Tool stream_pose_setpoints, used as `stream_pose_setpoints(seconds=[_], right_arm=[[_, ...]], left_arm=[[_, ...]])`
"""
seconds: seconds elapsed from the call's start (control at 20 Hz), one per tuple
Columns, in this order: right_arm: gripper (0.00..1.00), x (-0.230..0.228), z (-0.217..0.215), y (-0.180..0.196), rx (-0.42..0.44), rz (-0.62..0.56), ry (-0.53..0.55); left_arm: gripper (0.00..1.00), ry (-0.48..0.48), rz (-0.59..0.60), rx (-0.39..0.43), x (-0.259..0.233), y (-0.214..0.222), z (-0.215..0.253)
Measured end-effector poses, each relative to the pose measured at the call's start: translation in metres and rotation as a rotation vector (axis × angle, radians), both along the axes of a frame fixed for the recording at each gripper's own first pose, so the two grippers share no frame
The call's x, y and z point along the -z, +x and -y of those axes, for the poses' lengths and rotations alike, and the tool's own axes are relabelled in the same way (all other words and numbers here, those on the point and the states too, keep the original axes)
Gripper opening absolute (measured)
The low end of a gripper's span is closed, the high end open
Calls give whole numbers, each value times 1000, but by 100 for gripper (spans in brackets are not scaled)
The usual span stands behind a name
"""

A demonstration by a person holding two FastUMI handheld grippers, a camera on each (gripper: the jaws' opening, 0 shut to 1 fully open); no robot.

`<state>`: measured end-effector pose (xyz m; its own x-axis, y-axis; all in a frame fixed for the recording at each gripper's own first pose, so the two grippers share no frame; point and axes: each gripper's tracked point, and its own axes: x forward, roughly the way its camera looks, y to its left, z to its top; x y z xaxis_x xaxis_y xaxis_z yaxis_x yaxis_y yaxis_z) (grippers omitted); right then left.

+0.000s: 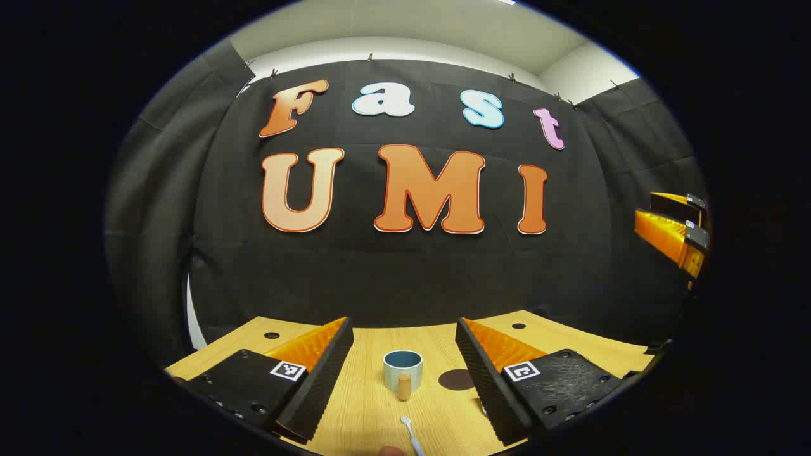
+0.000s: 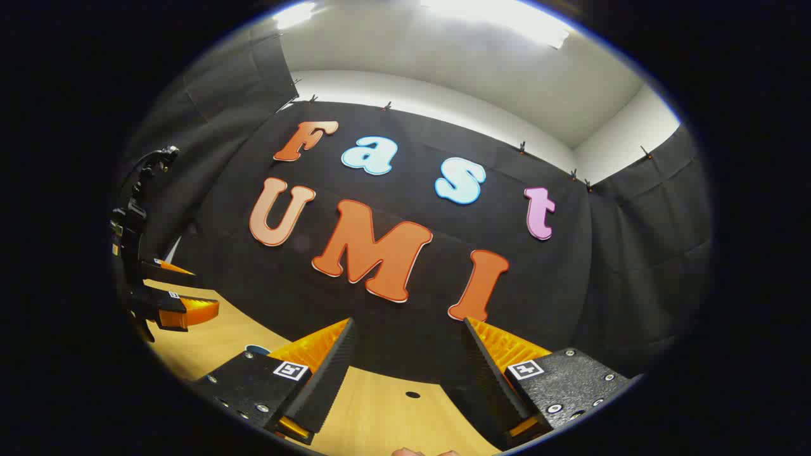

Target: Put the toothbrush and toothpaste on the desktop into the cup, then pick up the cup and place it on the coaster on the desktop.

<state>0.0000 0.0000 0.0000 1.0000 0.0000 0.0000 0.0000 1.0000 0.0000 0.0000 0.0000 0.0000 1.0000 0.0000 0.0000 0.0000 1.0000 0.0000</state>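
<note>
In the left gripper view a pale cup [image 1: 403, 369] with a dark blue inside and a wooden handle stands upright on the wooden desktop [image 1: 367, 405]. It sits ahead of my open left gripper [image 1: 403, 326], centred between the two fingers and apart from both. A dark round coaster [image 1: 455, 379] lies just right of the cup. A white toothbrush [image 1: 412, 435] lies on the wood nearer to me, head toward the cup. My right gripper [image 2: 408, 326] is open and holds nothing. A sliver of the cup's rim [image 2: 256, 349] peeks out beside its left finger.
The right gripper [image 1: 646, 218] hovers at the far right of the left gripper view. The left gripper [image 2: 190, 291] hangs above the desktop at the left of the right gripper view. Small dark holes [image 1: 272, 334] [image 2: 412, 394] dot the desktop. The black cloth wall closes the back.
</note>
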Motion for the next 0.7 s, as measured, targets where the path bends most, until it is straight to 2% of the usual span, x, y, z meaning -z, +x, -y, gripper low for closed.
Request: stream_pose_setpoints(seconds=[0.05, 0.2, 0.5, 0.7], right_arm=[[96, 0, 10, -1, 10, 5, 1], [98, 14, 15, -6, -15, -27, 75], [98, 43, -26, -1, -109, -77, 95], [99, 36, -48, 10, -171, -79, 126]], left_arm=[[96, -2, -3, 1, 2, 0, 7], [98, 8, -11, 3, 6, 0, 20], [96, 33, -15, -58, 1, 1, 13], [96, 20, -12, -93, -17, 1, -6]])
